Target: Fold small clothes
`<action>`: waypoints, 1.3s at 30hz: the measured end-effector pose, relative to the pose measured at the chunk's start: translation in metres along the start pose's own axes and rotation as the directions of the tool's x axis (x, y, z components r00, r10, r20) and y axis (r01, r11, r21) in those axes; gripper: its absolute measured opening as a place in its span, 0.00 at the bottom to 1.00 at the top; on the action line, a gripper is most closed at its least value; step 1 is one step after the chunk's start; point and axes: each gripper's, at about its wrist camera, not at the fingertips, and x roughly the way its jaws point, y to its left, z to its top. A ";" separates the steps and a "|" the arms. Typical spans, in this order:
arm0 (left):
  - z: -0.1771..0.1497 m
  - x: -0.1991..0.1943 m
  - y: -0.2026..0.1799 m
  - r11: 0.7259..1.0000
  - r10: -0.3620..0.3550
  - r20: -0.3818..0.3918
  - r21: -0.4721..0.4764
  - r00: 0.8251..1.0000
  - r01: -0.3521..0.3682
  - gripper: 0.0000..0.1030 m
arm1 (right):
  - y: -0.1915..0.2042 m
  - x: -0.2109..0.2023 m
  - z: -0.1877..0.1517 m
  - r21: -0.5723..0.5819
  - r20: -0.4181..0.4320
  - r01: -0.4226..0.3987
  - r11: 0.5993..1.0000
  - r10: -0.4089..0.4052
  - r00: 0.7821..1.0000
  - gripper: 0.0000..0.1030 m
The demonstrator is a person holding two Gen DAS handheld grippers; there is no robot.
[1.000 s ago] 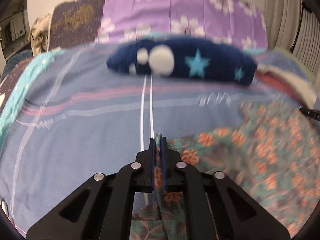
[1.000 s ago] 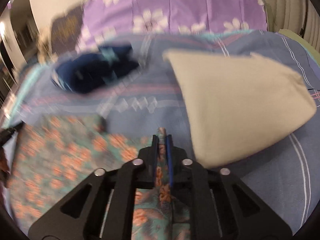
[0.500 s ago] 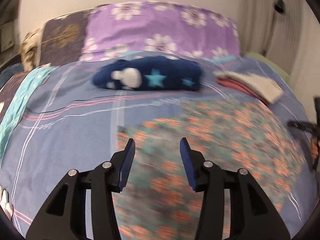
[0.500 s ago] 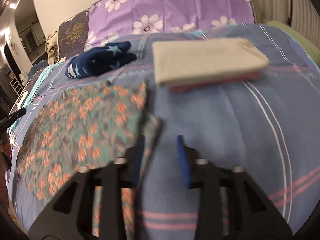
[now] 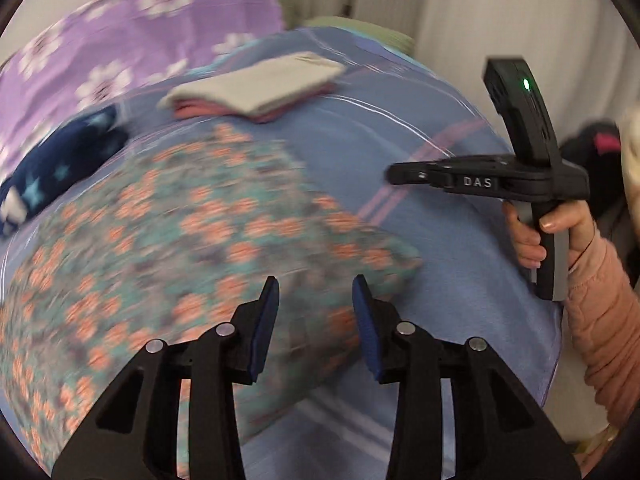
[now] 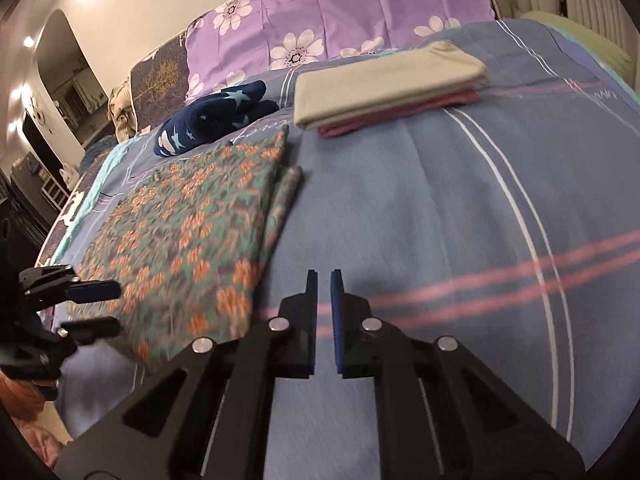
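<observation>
While both tools are hanging free of the cloth, the floral garment (image 6: 188, 240) is lying flat on the bed (image 6: 460, 208), folded over on itself, with a lower layer peeking out along its right edge. A second ago each tool was pinching a floral edge; half a second ago both had let go. That release suggests one fold is finished, and the next step is likely another fold or a move to the stack.

The left tool (image 5: 314, 312) is standing wide, with nothing between its blue pads, hovering over the near right corner of the garment (image 5: 192, 248). The right tool (image 6: 323, 304) is standing narrow, a thin gap showing between its pads, with nothing held, over bare bedsheet just right of the garment.

The right view is showing the layout sharply: the garment is lying toward the bed's left side, a navy star-print piece (image 6: 216, 118) is sitting beyond it near the purple pillow (image 6: 340, 12), and a stack of folded clothes (image 6: 388, 84), beige on pink, is resting toward the far right edge. It is also catching the left tool (image 6: 90, 306) at the near left, spread wide.

The left view is blurred with motion, so the fold lines are unreadable there, but it alone is showing the right tool (image 5: 404, 174) from the side, the hand (image 5: 544, 236) gripping its handle, and the bed's near right corner beside a pale wall.
</observation>
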 end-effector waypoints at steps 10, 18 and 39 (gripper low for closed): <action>0.024 0.053 -0.062 0.995 0.088 -0.094 0.051 0.992 -0.084 0.48 | -0.025 -0.003 0.000 0.036 0.032 -0.038 0.999 0.037 0.999 0.09; 0.026 0.071 -0.049 0.978 0.188 -0.121 -0.064 0.975 -0.197 0.20 | -0.030 0.005 -0.002 0.034 0.035 -0.083 0.996 0.082 0.996 0.18; 0.001 0.048 -0.013 0.962 -0.006 -0.077 -0.273 0.997 -0.016 0.06 | 0.017 0.103 0.074 -0.004 -0.193 -0.148 0.989 0.145 0.971 0.38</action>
